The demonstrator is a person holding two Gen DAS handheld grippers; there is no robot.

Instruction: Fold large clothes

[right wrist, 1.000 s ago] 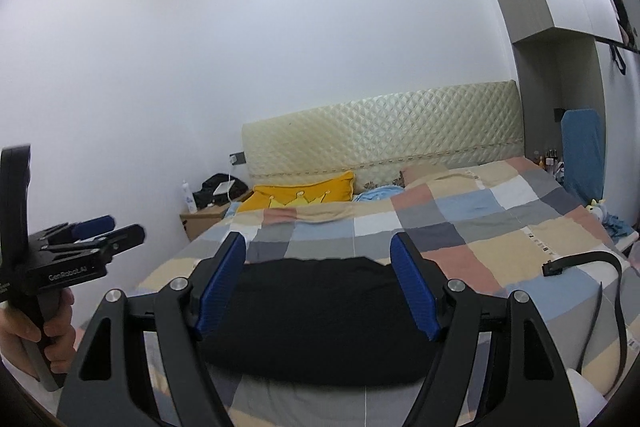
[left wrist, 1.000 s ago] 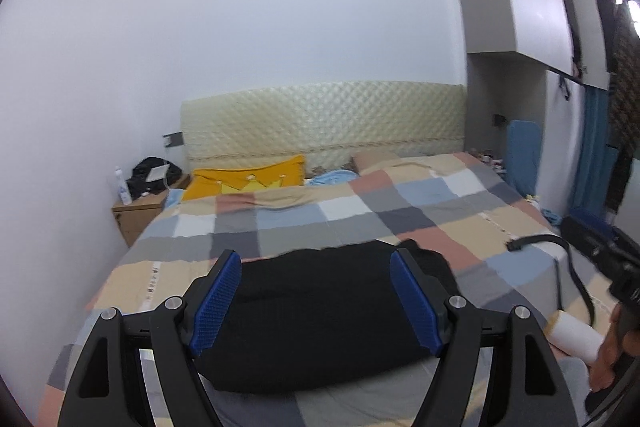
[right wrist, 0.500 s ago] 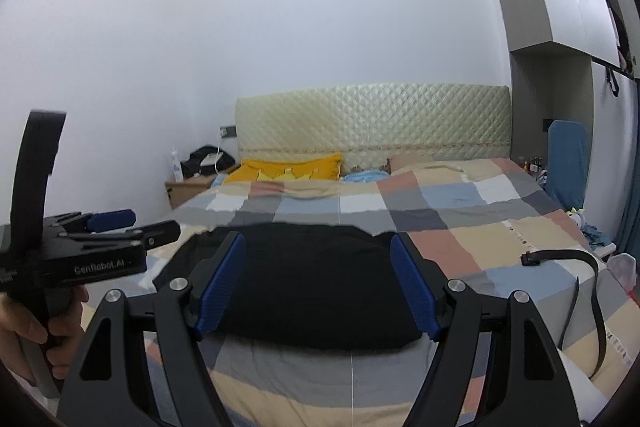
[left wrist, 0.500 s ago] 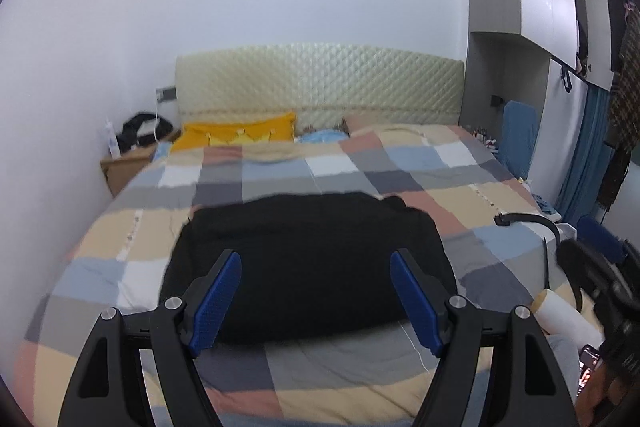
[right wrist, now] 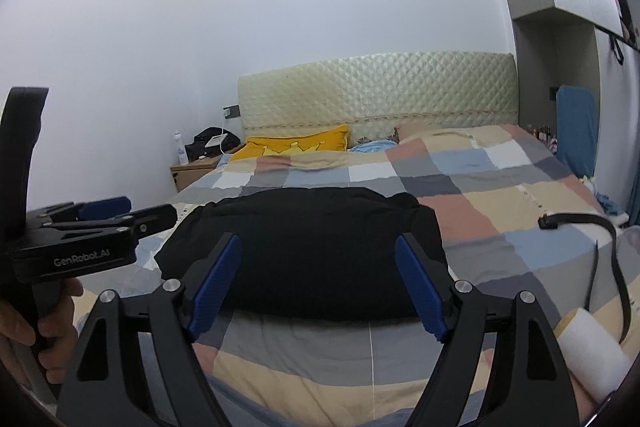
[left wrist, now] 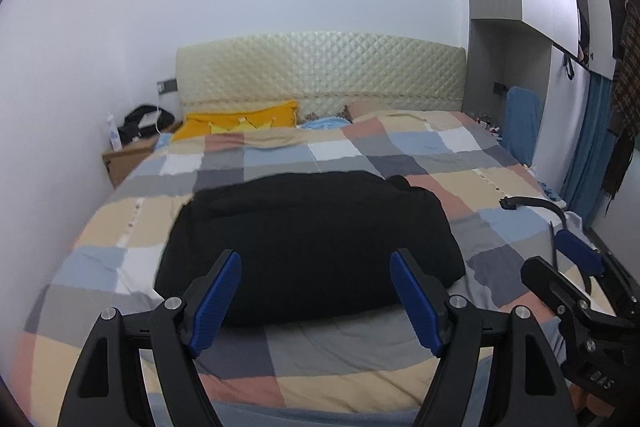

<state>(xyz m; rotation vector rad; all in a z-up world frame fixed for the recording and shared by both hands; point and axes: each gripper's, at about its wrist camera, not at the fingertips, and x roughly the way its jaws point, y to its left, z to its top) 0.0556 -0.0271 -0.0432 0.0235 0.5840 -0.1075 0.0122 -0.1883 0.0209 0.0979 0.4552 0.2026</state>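
A large black garment (left wrist: 308, 239) lies folded into a wide rectangle on the checked bedspread (left wrist: 452, 163); it also shows in the right wrist view (right wrist: 308, 251). My left gripper (left wrist: 316, 297) is open and empty, held in the air short of the garment's near edge. My right gripper (right wrist: 318, 281) is open and empty, also hovering short of the near edge. The right gripper shows at the right edge of the left wrist view (left wrist: 576, 283). The left gripper shows at the left of the right wrist view (right wrist: 100, 223), held by a hand.
A yellow pillow (left wrist: 240, 119) and a quilted headboard (left wrist: 320, 71) are at the far end. A wooden nightstand (left wrist: 128, 157) stands at the far left. A black strap (right wrist: 600, 243) and a white roll (right wrist: 592, 351) lie on the bed's right side. Wardrobes line the right wall.
Both grippers have drawn back and tilted down, so the black garment now sits beyond the fingertips and more of the bed's near edge shows. The garment has not moved.
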